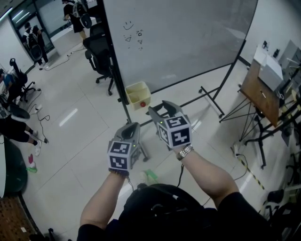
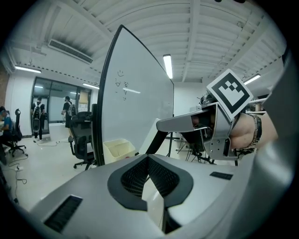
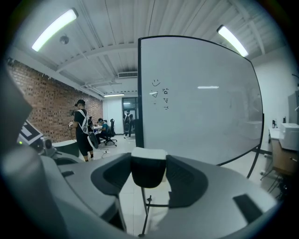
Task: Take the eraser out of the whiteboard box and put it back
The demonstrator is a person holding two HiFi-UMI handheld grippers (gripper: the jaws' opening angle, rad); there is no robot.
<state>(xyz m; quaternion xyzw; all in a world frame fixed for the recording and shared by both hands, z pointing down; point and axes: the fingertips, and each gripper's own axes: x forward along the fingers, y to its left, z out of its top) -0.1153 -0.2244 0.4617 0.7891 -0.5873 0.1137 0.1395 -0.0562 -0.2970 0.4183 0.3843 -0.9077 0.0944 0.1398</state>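
A black eraser with a white top [image 3: 148,169] sits between the jaws of my right gripper [image 3: 148,156], which is shut on it. In the head view the right gripper [image 1: 161,110] is held out in front of the person, a short way from the cream whiteboard box [image 1: 138,94]. The box hangs at the lower left corner of the whiteboard [image 1: 174,37] and has a small red thing [image 1: 143,103] inside. My left gripper [image 1: 133,126] is beside the right one, lower and to its left, shut and empty. The box [image 2: 119,148] also shows in the left gripper view.
The whiteboard stands on a black wheeled frame [image 1: 211,101] on a pale tiled floor. Black office chairs [image 1: 99,56] are left of the board. A wooden easel [image 1: 261,96] and cluttered stands are at the right. People stand far off at the back left [image 1: 75,14].
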